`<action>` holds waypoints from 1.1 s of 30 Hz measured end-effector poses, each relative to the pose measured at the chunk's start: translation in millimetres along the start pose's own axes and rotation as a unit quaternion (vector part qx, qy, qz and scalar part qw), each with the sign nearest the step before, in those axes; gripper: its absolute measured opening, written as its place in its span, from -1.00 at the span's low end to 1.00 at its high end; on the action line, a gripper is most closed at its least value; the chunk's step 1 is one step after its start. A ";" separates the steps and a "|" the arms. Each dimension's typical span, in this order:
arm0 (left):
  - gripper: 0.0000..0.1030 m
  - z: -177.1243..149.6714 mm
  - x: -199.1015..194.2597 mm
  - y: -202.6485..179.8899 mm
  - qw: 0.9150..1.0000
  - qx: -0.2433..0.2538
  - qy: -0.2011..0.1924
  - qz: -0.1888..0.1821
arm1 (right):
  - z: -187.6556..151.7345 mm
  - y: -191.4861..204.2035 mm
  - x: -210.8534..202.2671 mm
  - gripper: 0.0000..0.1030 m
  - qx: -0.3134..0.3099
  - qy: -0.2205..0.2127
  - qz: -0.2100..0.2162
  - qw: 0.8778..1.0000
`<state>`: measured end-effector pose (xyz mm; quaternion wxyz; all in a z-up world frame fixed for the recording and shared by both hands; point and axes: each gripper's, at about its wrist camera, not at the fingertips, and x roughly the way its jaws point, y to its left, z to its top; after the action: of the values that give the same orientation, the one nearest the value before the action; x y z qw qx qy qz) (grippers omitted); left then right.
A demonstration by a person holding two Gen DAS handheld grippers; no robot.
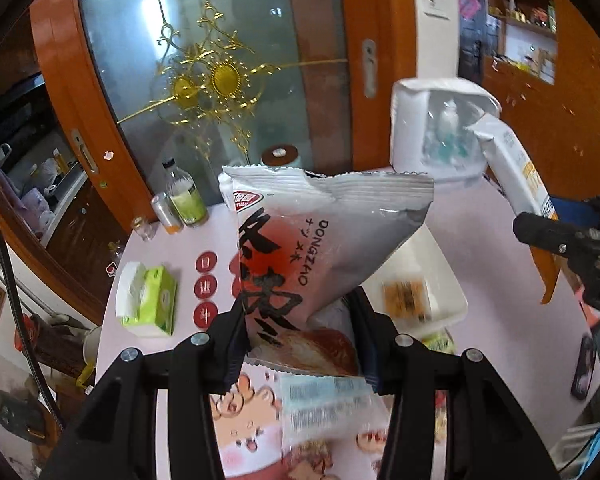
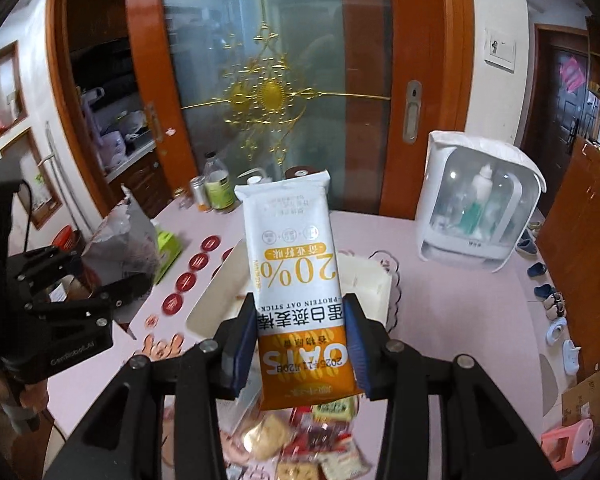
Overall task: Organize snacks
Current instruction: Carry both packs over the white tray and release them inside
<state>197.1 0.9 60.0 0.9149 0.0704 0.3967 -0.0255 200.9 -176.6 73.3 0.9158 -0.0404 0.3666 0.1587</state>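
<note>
Nearest each lens, black fingers clamp a snack packet held up above the pink table (image 2: 460, 300). Behind the table stands a sliding door (image 2: 276, 80) of frosted glass with gold scrollwork in an orange wooden frame. At the table's far right sits a white cabinet (image 2: 480, 208) with a clear front, bottles visible inside. A white tray (image 1: 432, 280) lies mid-table and holds one small orange-wrapped snack, blurred. The left gripper (image 1: 300, 330) grips the lower part of a grey and red snack bag (image 1: 320, 240) printed DONGZAO, its serrated top edge pointing away from the lens. The right gripper (image 2: 302, 342) grips a white and orange oat bar packet (image 2: 296, 280), printed OATS and 20%, by its orange end; the packet stands upright above the tray. In the left wrist view, a green tissue pack (image 1: 148, 300) rests on the table's left side, beside a row of round red coasters (image 1: 206, 288). A glass bottle with a green label (image 1: 184, 196) and a small can (image 1: 164, 212) stand close together at the far left edge. Loose wrapped snacks (image 2: 300, 440) lie scattered on the table beneath the right gripper, blurred.
</note>
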 end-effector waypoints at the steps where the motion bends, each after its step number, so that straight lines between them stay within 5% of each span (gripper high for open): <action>1: -0.11 8.0 7.5 1.1 1.000 -0.003 -0.001 0.001 | 6.7 -2.2 8.7 -0.18 0.002 0.002 -0.001 1.000; 11: -0.11 26.3 104.6 -5.9 0.998 -0.023 0.050 0.014 | 19.9 -33.7 108.7 -0.18 0.052 0.069 -0.012 0.996; 24: -0.09 19.2 196.5 -21.5 0.991 -0.038 0.120 0.040 | 5.6 -54.3 175.9 -0.16 0.087 0.114 -0.001 0.990; 28: 0.60 16.0 218.4 -23.7 0.988 -0.051 0.140 0.037 | -0.1 -55.2 200.9 -0.16 0.090 0.135 0.010 0.987; 33: 0.70 5.3 237.8 -19.6 0.984 -0.067 0.165 0.018 | -12.6 -54.0 220.8 -0.15 0.108 0.153 0.011 0.982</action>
<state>361.6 -17.1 -112.0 0.8401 0.0188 0.5414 0.0295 360.1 -172.5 -89.3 0.8461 0.0390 0.5179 0.1201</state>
